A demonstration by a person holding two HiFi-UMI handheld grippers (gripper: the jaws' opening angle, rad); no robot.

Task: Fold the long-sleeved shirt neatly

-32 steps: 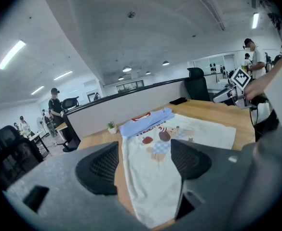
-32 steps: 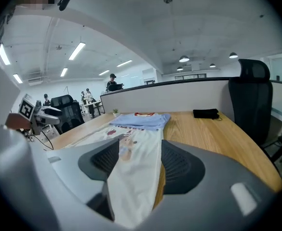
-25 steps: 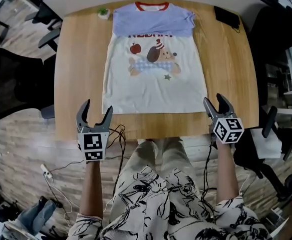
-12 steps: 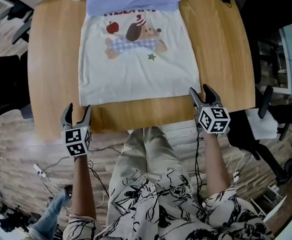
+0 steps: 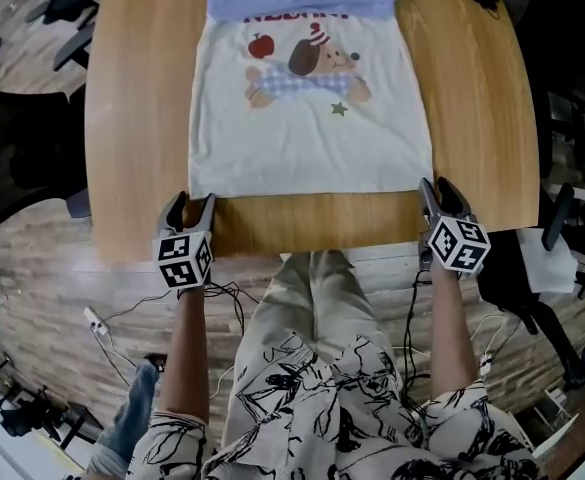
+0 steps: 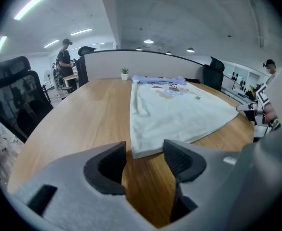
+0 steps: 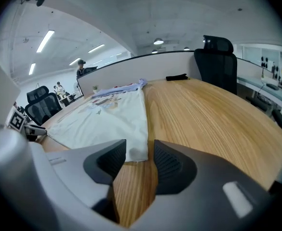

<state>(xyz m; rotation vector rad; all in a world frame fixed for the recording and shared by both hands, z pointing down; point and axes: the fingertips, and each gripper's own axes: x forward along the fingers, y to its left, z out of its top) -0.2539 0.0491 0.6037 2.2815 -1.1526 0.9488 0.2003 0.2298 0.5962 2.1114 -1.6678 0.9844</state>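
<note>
the long-sleeved shirt [image 5: 307, 118] lies flat and smooth on the rounded, wood-grain bench [image 5: 142, 118]. it is a soft white rectangle with a cartoon dog print and a lavender band at 12 o'clock, and its straight hem faces 6 o'clock. the left claw [image 5: 192, 201], grey with ribbed dark pads, sits at the hem's 7 o'clock corner. the right claw [image 5: 435, 186] sits at the 5 o'clock corner. both claws have just been closing, yet their pads stand apart, with a cloth corner showing in each gap, unpinched.

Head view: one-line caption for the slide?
The left gripper and right gripper at the near hem corners of the shirt on the wooden table, jaws just closing around them, not yet pinching.
</note>
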